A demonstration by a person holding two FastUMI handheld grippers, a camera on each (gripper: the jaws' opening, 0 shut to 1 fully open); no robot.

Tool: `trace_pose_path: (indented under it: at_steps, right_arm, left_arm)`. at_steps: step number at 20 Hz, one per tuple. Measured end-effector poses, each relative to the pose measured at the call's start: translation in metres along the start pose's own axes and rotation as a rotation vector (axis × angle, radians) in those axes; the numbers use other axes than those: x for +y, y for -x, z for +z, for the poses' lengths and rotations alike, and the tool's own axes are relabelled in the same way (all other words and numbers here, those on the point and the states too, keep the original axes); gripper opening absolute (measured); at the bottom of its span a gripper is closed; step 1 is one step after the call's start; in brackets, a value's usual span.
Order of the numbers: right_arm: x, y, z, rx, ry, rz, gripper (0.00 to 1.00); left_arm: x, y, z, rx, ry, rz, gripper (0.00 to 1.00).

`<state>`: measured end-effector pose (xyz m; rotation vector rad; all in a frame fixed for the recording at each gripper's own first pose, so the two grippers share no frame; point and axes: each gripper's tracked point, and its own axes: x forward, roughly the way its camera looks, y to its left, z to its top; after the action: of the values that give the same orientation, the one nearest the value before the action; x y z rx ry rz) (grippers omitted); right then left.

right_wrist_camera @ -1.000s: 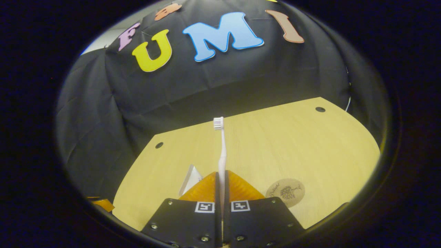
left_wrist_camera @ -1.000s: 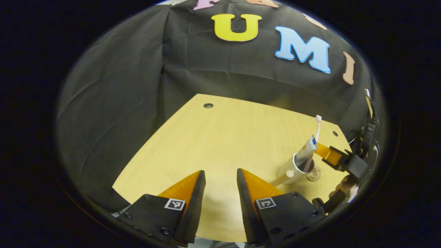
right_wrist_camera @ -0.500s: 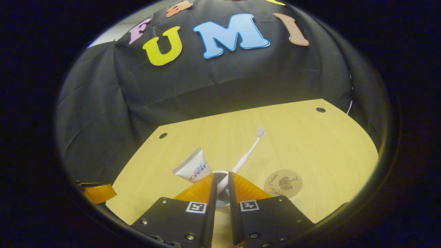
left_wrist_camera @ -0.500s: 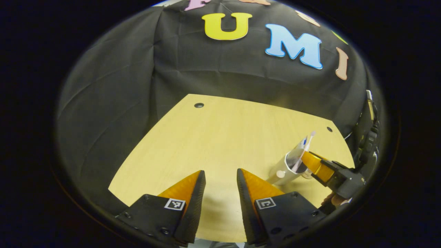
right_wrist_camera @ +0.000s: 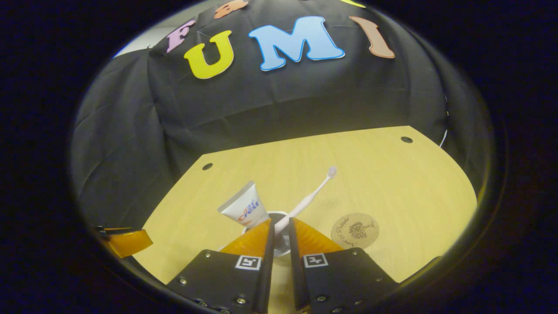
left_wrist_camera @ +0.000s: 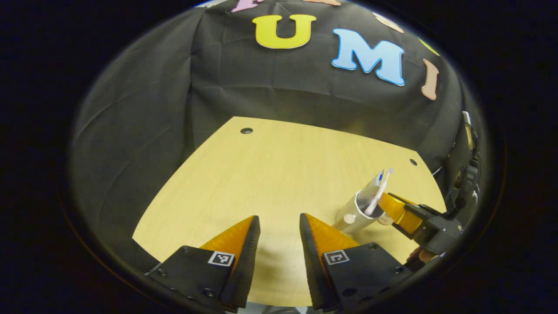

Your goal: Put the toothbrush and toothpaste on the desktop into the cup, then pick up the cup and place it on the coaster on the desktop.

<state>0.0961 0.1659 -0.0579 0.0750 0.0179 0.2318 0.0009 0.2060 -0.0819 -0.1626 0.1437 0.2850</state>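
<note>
Toothbrush [right_wrist_camera: 305, 199] and toothpaste [right_wrist_camera: 244, 209] are seen leaning in the cup [left_wrist_camera: 351, 213], so the right gripper [right_wrist_camera: 279, 229] is slightly parted, gripping nothing; left gripper [left_wrist_camera: 279, 226] is held spread; coaster [right_wrist_camera: 354, 230] at 3 o'clock is unoccupied.

Left gripper [left_wrist_camera: 277, 231], right gripper [right_wrist_camera: 279, 237]: black screwed bodies, square coded markers, wedge-shaped fingers.

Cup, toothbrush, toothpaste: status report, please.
Both grippers open, empty. Toothbrush and toothpaste in cup. Cup beside coaster, not on it. Path clear.
</note>
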Motion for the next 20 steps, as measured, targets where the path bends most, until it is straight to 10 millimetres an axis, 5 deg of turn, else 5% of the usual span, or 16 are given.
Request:
trace_pose_path:
  at_steps: [9,20]
  right_arm:
    - [0.006,-0.008,-0.027,0.157,0.264,0.020,0.18]
    - [0.013,0.008,-0.013,0.230,0.240,0.093,0.20]
  left_arm:
    - [-0.001,0.002,-0.001,-0.003,0.014,0.007,0.60]
    - [-0.012,-0.002,-0.001,-0.014,0.043,-0.038,0.60]
